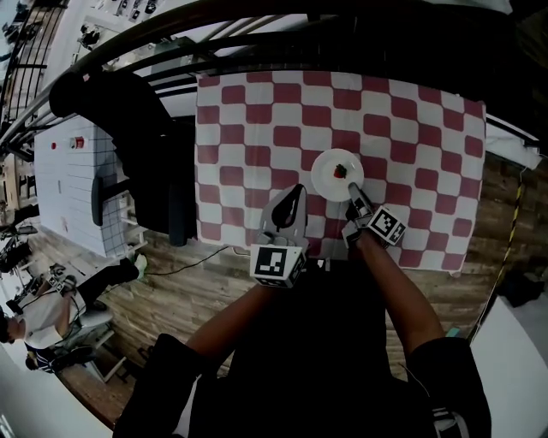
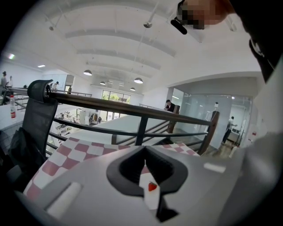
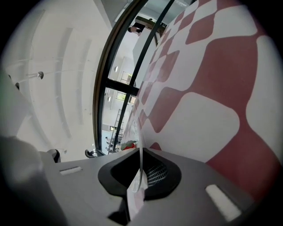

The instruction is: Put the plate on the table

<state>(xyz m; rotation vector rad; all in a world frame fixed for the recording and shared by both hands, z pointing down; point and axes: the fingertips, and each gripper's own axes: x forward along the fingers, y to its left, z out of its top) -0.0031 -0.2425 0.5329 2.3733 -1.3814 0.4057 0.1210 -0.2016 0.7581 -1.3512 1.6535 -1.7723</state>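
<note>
A small white plate [image 1: 330, 175] with a red strawberry [image 1: 340, 170] on it is over the red-and-white checked tablecloth [image 1: 257, 128], near the table's front edge. My right gripper [image 1: 352, 188] is shut on the plate's near rim. In the right gripper view the plate's rim [image 3: 140, 170] runs edge-on between the jaws, with the strawberry [image 3: 128, 145] beyond. My left gripper [image 1: 297, 192] hovers just left of the plate, shut and holding nothing. In the left gripper view the plate [image 2: 150, 201] and strawberry [image 2: 152, 186] show past the closed jaws.
A black office chair [image 1: 128, 111] stands left of the table. A black railing [image 1: 257, 26] runs behind the table's far edge. A white cabinet [image 1: 68, 184] is at far left. Wooden floor [image 1: 505, 222] lies right of the table.
</note>
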